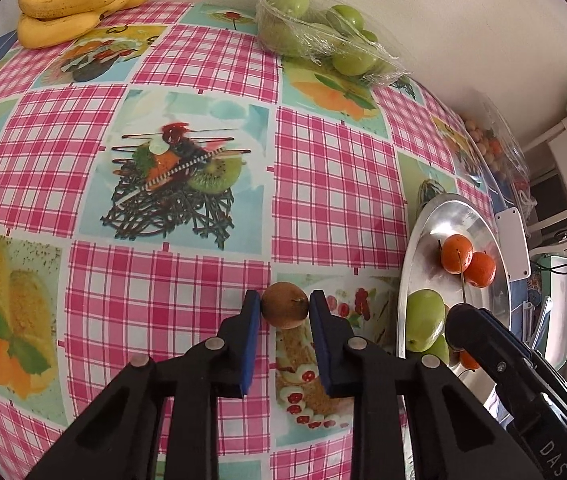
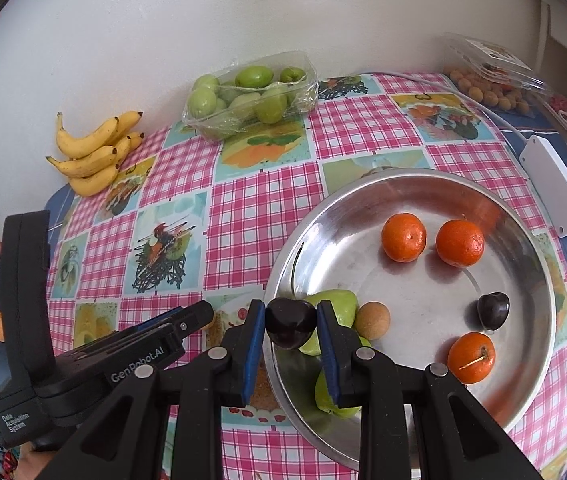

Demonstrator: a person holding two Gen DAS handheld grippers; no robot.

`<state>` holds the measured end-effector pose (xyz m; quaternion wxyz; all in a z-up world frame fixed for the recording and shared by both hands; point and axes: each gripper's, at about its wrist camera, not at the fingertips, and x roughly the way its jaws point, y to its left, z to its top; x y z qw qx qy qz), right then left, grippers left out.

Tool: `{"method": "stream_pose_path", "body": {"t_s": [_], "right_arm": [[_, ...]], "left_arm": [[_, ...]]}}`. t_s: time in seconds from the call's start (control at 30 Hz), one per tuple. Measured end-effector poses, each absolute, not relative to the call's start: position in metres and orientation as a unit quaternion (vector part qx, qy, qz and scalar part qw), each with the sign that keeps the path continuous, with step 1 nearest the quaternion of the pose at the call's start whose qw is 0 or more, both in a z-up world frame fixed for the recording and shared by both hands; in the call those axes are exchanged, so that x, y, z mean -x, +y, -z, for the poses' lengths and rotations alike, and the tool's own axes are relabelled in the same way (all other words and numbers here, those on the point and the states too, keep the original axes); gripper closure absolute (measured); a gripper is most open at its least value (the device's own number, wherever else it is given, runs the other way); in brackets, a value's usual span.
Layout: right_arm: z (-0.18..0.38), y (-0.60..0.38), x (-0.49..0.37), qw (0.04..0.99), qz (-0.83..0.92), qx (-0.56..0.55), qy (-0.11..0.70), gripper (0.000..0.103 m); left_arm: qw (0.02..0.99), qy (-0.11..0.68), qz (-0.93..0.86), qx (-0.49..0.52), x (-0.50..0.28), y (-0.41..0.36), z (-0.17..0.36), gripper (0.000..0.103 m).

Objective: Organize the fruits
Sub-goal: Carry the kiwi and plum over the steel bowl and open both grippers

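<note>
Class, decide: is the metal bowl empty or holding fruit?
Holding fruit: the metal bowl contains three oranges, a dark cherry, green fruits and a small brown fruit.

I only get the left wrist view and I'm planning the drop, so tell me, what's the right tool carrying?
Observer: The right tool is shut on a dark cherry, held over the near rim of the metal bowl.
Operator: How many oranges are in the bowl? I can make out two.
Observer: Three oranges; the third orange lies near the front.
Operator: Any other cherry in there?
Observer: Yes, a second cherry lies right of centre, above that orange.
</note>
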<state>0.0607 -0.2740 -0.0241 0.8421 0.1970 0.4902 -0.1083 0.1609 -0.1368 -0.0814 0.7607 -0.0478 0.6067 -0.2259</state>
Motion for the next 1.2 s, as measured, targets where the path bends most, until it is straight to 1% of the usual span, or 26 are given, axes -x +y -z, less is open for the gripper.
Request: {"method": "stream_pose_path", "body": {"t_s": [0.3,0.6,0.9,1.2], "right_arm": [[0.023,-0.279,-0.058,0.842,0.111,-0.205,0.487,0.075],[0.023,-0.306,-0.046,0.833,0.147,-0.228,0.483,0.075],[0.027,-0.350,-0.024,0.814,0.203,-0.255,0.481,0.074],[0.034,-0.356,-0.022,0.804,0.211,-0.254,0.495,0.074]], "left_arm": [[0.780,0.575,0.239,0.055,-0.152,-0.129,0.044,0.077],[0.777,0.560,0.286,0.038,-0.130,-0.158,0.021,0.077],[0.754,0.564,0.336,-0.006,-0.099,-0.204,0.023,0.077],[0.742,0.575,0.343,-0.021,-0.089,-0.219,0.032,0.077]]}}
